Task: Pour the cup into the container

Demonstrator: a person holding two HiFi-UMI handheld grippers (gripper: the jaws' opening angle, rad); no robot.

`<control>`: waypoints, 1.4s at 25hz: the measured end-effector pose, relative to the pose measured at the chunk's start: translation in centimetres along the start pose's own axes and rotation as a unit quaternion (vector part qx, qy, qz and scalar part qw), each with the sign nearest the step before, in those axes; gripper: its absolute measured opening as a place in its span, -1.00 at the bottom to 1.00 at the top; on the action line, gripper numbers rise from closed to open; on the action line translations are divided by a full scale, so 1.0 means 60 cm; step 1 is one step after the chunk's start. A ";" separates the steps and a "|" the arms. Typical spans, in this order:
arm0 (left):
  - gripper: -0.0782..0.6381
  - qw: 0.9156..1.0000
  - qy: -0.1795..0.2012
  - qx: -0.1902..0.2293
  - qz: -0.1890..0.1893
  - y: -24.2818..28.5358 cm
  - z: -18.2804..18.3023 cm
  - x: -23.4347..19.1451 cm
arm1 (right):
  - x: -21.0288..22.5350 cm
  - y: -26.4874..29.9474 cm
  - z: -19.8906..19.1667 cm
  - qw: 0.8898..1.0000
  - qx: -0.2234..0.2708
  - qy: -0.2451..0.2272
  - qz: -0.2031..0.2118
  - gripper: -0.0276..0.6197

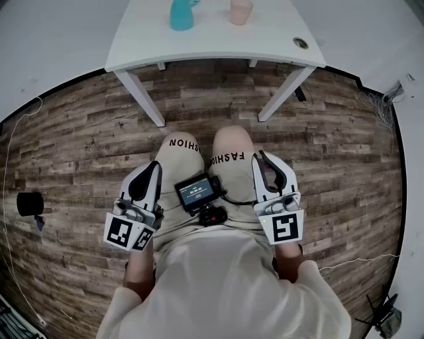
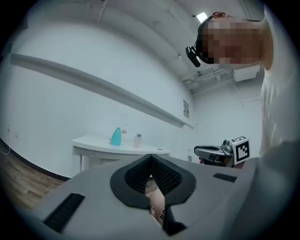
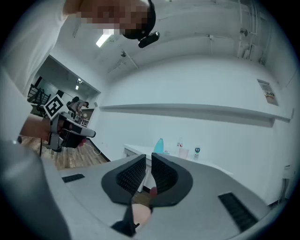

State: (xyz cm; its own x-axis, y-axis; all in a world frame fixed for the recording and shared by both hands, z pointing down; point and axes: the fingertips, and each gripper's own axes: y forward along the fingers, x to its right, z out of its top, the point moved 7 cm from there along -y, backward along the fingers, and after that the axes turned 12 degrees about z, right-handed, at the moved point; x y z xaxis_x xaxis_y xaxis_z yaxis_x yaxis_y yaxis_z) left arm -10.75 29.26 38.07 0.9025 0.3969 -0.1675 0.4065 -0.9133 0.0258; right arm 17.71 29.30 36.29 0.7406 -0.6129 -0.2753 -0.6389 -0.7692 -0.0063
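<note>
**A:** Where do we have the left gripper [image 1: 151, 172]?

**B:** Low beside our left leg [image 1: 177, 151], jaws pressed together with nothing between them.

**A:** And up on the white table [image 1: 212, 45]?

**B:** We see the teal container [image 1: 181, 14] at the far edge. The pink cup [image 1: 241, 11] stands to its right, apart from it. Both are well away from us.

**A:** And the right gripper [image 1: 265, 162]?

**B:** It's beside our right leg [image 1: 232, 142], jaws closed to a thin slit and empty.
</note>
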 end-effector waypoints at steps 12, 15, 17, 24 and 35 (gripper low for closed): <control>-0.75 1.000 -0.004 0.006 0.007 -0.022 0.001 -0.010 | 0.002 -0.006 0.004 0.998 0.015 0.061 0.025 -0.74; -0.75 1.000 -0.006 0.003 0.007 -0.011 -0.005 -0.008 | 0.008 -0.007 -0.006 0.998 0.011 0.063 0.029 -0.72; -0.75 1.000 -0.007 0.001 0.005 -0.003 -0.008 -0.006 | 0.014 -0.006 -0.011 0.997 0.010 0.069 0.030 -0.69; -0.75 1.000 0.008 -0.011 -0.009 0.057 -0.019 -0.018 | 0.041 0.036 -0.030 0.996 0.007 0.079 0.038 -0.63; -0.75 0.999 0.003 -0.029 -0.015 0.144 -0.041 -0.051 | 0.085 0.116 -0.063 0.996 -0.006 0.079 0.044 -0.63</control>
State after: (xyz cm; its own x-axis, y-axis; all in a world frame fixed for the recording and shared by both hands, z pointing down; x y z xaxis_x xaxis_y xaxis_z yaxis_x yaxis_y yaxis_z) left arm -9.64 20.37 41.24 0.8904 0.4251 -0.1625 0.4412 -0.8940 0.0785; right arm 17.84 20.16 38.45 0.7055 -0.6986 -0.1196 -0.7015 -0.7123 0.0226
